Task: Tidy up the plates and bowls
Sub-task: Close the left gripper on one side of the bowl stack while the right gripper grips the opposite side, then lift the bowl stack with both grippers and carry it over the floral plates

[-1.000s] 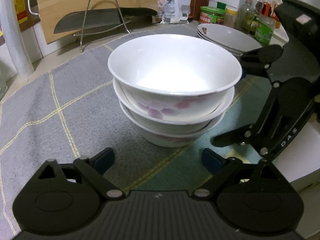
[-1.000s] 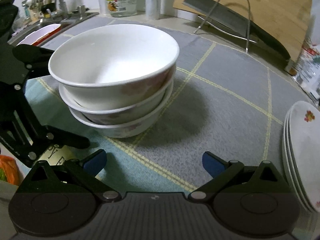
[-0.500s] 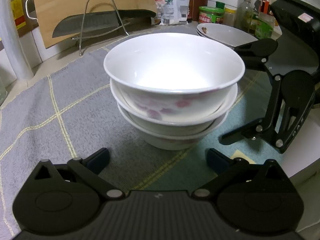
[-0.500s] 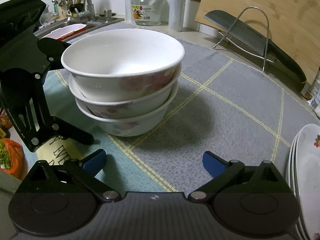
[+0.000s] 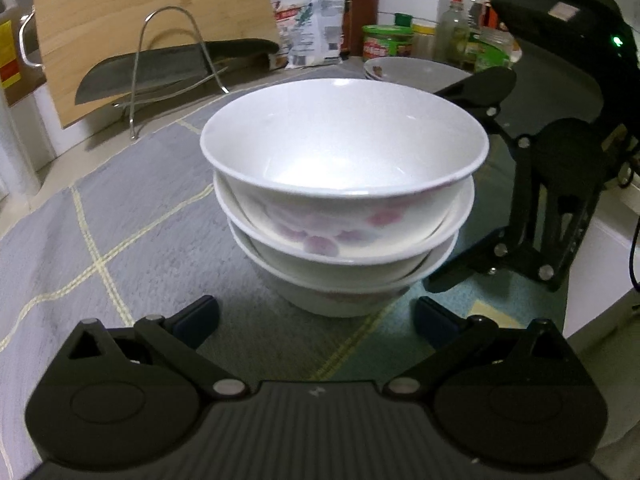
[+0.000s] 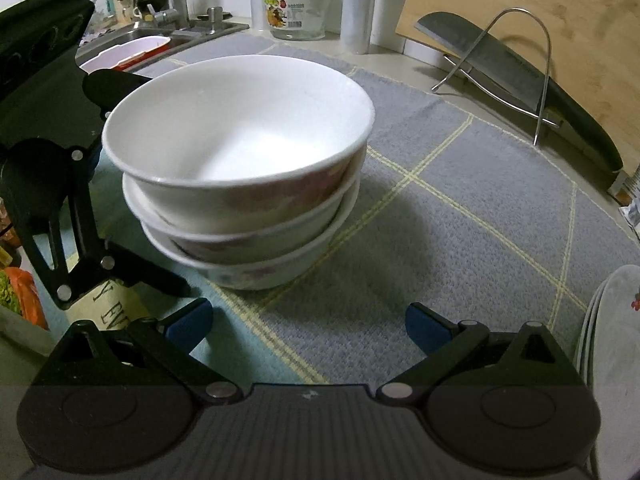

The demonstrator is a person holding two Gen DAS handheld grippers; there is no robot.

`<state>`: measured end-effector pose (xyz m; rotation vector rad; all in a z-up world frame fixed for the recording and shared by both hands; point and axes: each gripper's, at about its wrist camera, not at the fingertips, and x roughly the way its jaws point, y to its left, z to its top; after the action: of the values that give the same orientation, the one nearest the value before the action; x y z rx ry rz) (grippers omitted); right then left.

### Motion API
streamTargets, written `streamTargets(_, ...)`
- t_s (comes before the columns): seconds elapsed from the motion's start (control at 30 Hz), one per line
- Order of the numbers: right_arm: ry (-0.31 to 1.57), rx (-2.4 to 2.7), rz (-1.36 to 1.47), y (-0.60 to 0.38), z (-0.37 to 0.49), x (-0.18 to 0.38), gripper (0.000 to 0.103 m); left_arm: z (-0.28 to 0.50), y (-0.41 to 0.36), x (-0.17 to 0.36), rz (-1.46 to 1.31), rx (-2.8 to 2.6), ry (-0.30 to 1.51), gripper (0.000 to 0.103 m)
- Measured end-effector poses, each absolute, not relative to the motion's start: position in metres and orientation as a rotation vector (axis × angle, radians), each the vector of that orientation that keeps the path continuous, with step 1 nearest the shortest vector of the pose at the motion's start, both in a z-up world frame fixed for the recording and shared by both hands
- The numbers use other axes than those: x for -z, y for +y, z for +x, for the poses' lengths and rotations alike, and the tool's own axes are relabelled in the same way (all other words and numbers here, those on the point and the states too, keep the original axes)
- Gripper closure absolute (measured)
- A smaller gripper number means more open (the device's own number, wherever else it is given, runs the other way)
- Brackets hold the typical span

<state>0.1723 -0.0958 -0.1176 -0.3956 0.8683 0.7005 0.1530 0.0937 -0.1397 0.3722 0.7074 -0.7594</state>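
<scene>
Three white bowls with pink flower prints sit nested in a stack [image 5: 344,184] [image 6: 240,176] on a grey checked mat [image 5: 120,208] [image 6: 460,224]. My left gripper [image 5: 316,320] stands open just in front of the stack, nothing between its blue pads. My right gripper [image 6: 308,322] is open too, a little to the right of the stack and clear of it. Each gripper shows in the other's view, on opposite sides of the bowls. A stack of white plates [image 5: 412,70] [image 6: 612,344] lies beyond, partly cut off by the right view's edge.
A wooden cutting board [image 5: 148,20], a wire rack [image 5: 172,64] and a cleaver [image 5: 176,68] stand at the back. Bottles and jars [image 5: 460,40] line the wall. A sink [image 6: 160,40] with a pink-rimmed dish and a glass jar [image 6: 298,4] sit at the far left of the right view.
Both views have rolled slightly and drawn a bit nearer the bowl stack. The left jaws stand a little wider than a second ago. The bowls have not moved.
</scene>
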Motion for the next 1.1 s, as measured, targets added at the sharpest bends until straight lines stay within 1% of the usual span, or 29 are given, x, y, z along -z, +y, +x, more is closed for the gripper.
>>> streamTargets(0.37, 0.842, -0.685, -0.377, -0.095, 0.174, 0.120, 0.000, 0.159, 0.100, 0.138, 0.368, 0.835, 0.694, 0.002)
streamTargets(0.47, 0.840, -0.716, -0.400, -0.094, 0.176, 0.120, 0.000, 0.158, 0.102, 0.136, 0.359, 0.842, 0.688, 0.006)
streamTargets(0.7, 0.811, -0.869, -0.508, -0.086, 0.181, 0.114, 0.000, 0.155, 0.101, 0.131, 0.386, 0.870, 0.685, 0.007)
streamTargets(0.73, 0.807, -0.896, -0.514, -0.085, 0.182, 0.112, 0.000, 0.156, 0.100, 0.130, 0.395, 0.873, 0.684, 0.011)
streamTargets(0.93, 0.779, -1.006, -0.560, -0.080, 0.189, 0.103, 0.001, 0.157, 0.096, 0.125, 0.449, 0.931, 0.692, 0.021)
streamTargets(1.03, 0.791, -1.050, -0.556, -0.079, 0.193, 0.101, 0.006, 0.159, 0.094, 0.123, 0.465, 0.959, 0.706, 0.024)
streamTargets(1.1, 0.799, -1.077, -0.549, -0.079, 0.194, 0.099, 0.012, 0.161, 0.095, 0.122, 0.471, 0.976, 0.713, 0.024)
